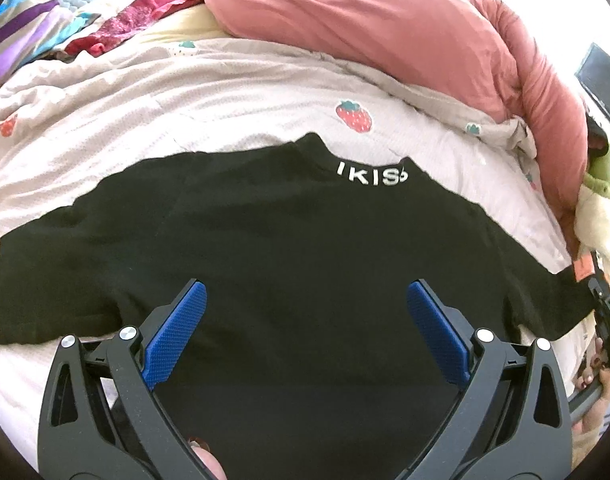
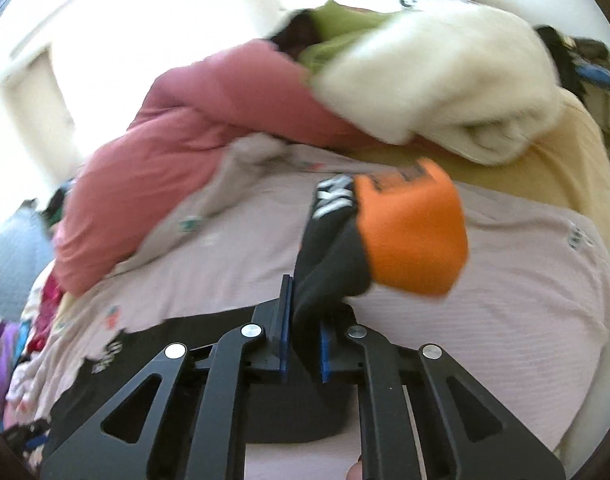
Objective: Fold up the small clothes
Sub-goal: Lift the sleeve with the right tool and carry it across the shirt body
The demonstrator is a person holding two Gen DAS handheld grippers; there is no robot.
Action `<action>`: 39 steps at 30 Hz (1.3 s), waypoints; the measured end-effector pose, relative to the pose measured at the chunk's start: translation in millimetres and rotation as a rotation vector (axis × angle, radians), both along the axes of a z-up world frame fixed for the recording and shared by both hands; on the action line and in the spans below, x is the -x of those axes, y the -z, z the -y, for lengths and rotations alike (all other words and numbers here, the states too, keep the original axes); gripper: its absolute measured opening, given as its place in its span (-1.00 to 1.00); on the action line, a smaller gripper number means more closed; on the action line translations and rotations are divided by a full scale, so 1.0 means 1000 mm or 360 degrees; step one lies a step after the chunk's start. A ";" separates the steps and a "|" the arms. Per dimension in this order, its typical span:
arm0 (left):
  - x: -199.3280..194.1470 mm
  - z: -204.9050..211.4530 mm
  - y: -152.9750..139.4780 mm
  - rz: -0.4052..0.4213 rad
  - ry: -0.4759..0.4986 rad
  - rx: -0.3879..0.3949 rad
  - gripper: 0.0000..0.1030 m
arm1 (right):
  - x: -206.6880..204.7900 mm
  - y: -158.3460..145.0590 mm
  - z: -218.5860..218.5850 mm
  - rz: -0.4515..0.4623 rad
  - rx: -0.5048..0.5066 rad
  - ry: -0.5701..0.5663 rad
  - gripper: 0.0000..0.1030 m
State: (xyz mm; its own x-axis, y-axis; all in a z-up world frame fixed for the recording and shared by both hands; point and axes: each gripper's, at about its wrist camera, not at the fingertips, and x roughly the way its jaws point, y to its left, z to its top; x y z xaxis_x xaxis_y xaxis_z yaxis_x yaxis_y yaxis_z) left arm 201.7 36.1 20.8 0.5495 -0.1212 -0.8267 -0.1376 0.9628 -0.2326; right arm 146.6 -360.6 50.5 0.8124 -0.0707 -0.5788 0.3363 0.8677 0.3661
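A small black sweater [image 1: 289, 240] with white letters on its collar [image 1: 371, 176] lies spread flat on the pink bedspread [image 1: 185, 112]. My left gripper [image 1: 305, 300] is open above the sweater's lower body, its blue pads [image 1: 177, 332] wide apart and empty. My right gripper [image 2: 304, 316] is shut on the sweater's right sleeve [image 2: 329, 264], lifted above the bed, with its orange cuff [image 2: 413, 236] sticking out past the fingers. The right gripper also shows at the right edge of the left wrist view [image 1: 603, 304].
A rolled pink duvet [image 1: 405, 28] lies along the back of the bed. A white fluffy garment [image 2: 445, 92] and a green one [image 2: 341, 28] are heaped at the right. Colourful clothes [image 1: 33, 28] lie at the far left. A strawberry print [image 1: 353, 115] marks the bedspread.
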 end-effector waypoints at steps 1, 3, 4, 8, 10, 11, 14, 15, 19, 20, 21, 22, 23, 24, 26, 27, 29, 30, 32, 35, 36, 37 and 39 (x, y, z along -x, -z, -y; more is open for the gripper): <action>0.001 -0.003 -0.004 0.0009 0.0000 0.0009 0.84 | -0.003 -0.004 -0.010 0.0014 0.0014 -0.0037 -0.81; 0.001 -0.007 -0.008 0.0018 -0.0002 0.0015 0.84 | -0.010 -0.012 -0.033 0.0040 0.0029 -0.0129 -0.83; 0.002 -0.011 -0.011 0.0022 -0.0002 0.0025 0.84 | -0.013 -0.015 -0.043 0.0047 0.0030 -0.0164 -0.84; 0.005 -0.023 -0.017 0.0033 -0.0010 0.0070 0.84 | -0.028 -0.023 -0.092 0.0064 0.0032 -0.0344 -0.84; 0.008 -0.032 -0.020 0.0031 -0.0022 0.0105 0.84 | -0.035 -0.023 -0.114 0.0061 0.0030 -0.0417 -0.84; 0.008 -0.035 -0.021 0.0032 -0.0023 0.0117 0.84 | -0.037 -0.023 -0.125 0.0059 0.0030 -0.0454 -0.84; 0.010 -0.045 -0.021 0.0023 -0.0024 0.0164 0.84 | -0.044 -0.021 -0.162 0.0055 0.0043 -0.0565 -0.84; 0.010 -0.050 -0.021 0.0016 -0.0025 0.0192 0.84 | -0.044 -0.021 -0.174 0.0054 0.0046 -0.0605 -0.84; 0.012 -0.066 -0.016 -0.0002 -0.0049 0.0293 0.84 | -0.049 -0.015 -0.226 0.0038 0.0058 -0.0763 -0.84; 0.012 -0.069 -0.015 -0.0007 -0.0057 0.0310 0.84 | -0.050 -0.013 -0.237 0.0033 0.0057 -0.0790 -0.84; 0.012 -0.072 -0.013 -0.0011 -0.0064 0.0329 0.84 | -0.051 -0.011 -0.247 0.0026 0.0050 -0.0825 -0.84; 0.013 -0.077 -0.012 -0.0014 -0.0073 0.0360 0.84 | -0.052 -0.009 -0.261 0.0016 0.0047 -0.0870 -0.84; 0.013 -0.080 -0.010 -0.0014 -0.0080 0.0383 0.84 | -0.054 -0.007 -0.267 0.0012 0.0048 -0.0896 -0.84; 0.014 -0.084 -0.009 -0.0014 -0.0090 0.0407 0.84 | -0.055 -0.006 -0.276 0.0009 0.0051 -0.0929 -0.84; 0.016 -0.091 -0.006 -0.0013 -0.0102 0.0454 0.84 | -0.056 -0.003 -0.296 0.0004 0.0067 -0.0994 -0.84; 0.016 -0.094 -0.006 -0.0013 -0.0107 0.0466 0.84 | -0.056 -0.001 -0.304 -0.0002 0.0077 -0.1021 -0.84; 0.018 -0.101 -0.003 -0.0013 -0.0122 0.0495 0.84 | -0.058 0.006 -0.319 -0.0026 0.0076 -0.1087 -0.81; 0.018 -0.104 -0.001 -0.0016 -0.0129 0.0511 0.83 | -0.058 0.009 -0.323 -0.0038 0.0076 -0.1114 -0.76; 0.019 -0.114 0.004 -0.0018 -0.0161 0.0563 0.82 | -0.055 0.014 -0.334 -0.0063 0.0065 -0.1196 -0.45; 0.019 -0.121 0.008 -0.0017 -0.0184 0.0616 0.81 | -0.043 0.013 -0.339 -0.0051 0.0062 -0.1312 -0.18; 0.018 -0.123 0.010 -0.0018 -0.0186 0.0630 0.80 | -0.038 0.012 -0.339 -0.0045 0.0077 -0.1339 -0.08; 0.018 -0.124 0.012 -0.0020 -0.0189 0.0648 0.77 | -0.033 0.011 -0.338 -0.0047 0.0092 -0.1357 -0.07; 0.017 -0.123 0.015 -0.0027 -0.0186 0.0683 0.71 | -0.024 0.010 -0.330 -0.0053 0.0100 -0.1381 -0.07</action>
State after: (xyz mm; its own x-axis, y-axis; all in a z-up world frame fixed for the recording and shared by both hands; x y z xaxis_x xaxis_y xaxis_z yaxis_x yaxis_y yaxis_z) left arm 184.5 158.9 5.7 0.5664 -0.3933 -0.7243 -0.2470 0.7574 -0.6044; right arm 170.5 -30.5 40.0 0.5766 0.5331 -0.6191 -0.4435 0.8406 0.3108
